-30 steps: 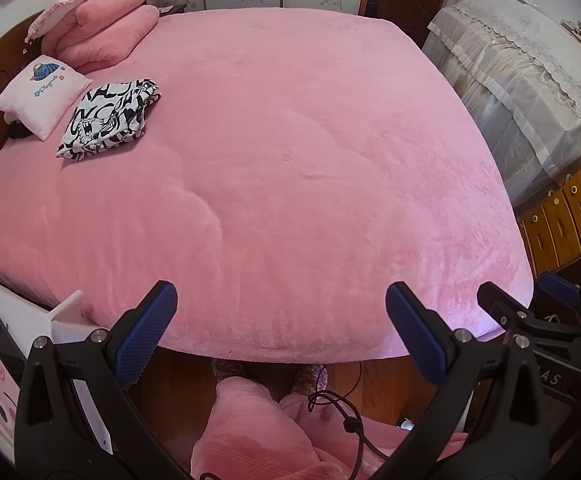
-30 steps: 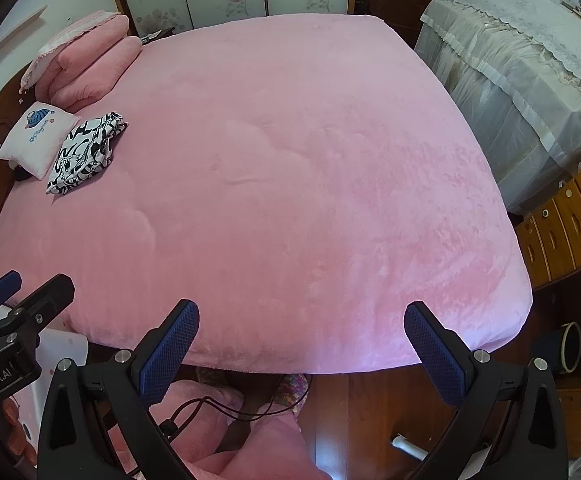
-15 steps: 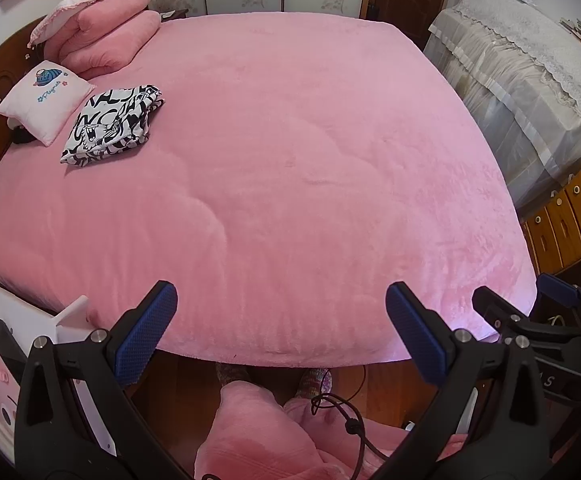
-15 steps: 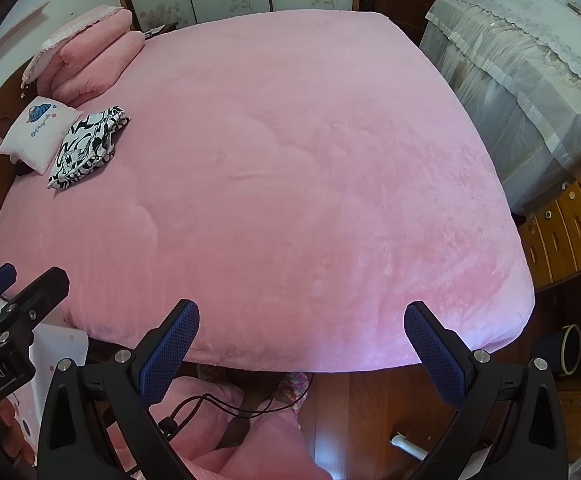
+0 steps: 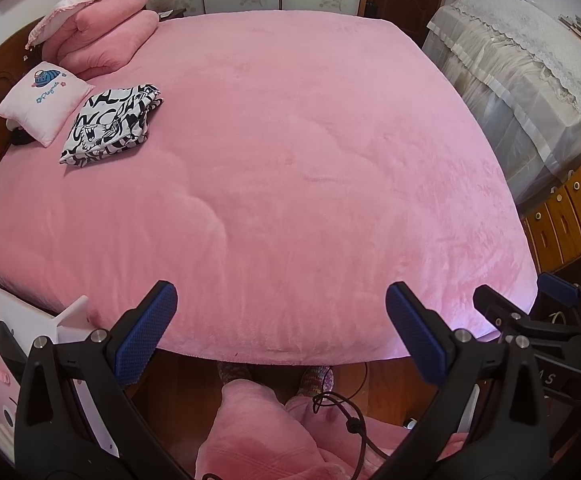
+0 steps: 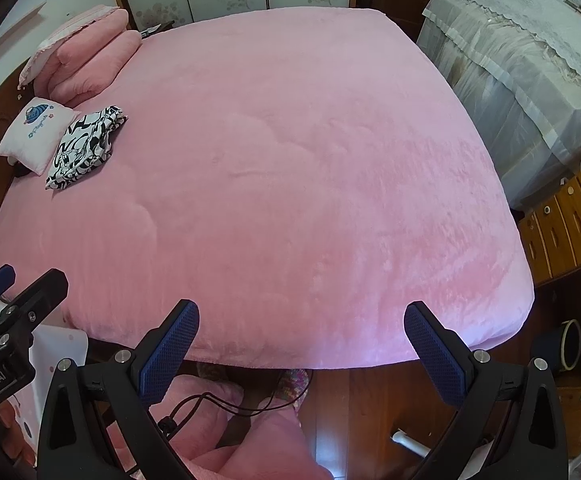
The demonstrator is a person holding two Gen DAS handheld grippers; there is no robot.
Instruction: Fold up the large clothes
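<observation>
Slightly nearer now, folded black-and-white garment [image 5: 111, 123] beside pillow [image 5: 42, 101].

left tool [image 5: 280, 332]: fingers spread wide, empty | right tool [image 6: 300, 354]: fingers spread wide, empty | side by side, level

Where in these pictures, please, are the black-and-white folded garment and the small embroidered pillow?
black-and-white folded garment [image 5: 110, 126], left wrist view, middle of its top face.
small embroidered pillow [image 5: 44, 100], left wrist view, centre of its front, just below the embroidery.
</observation>
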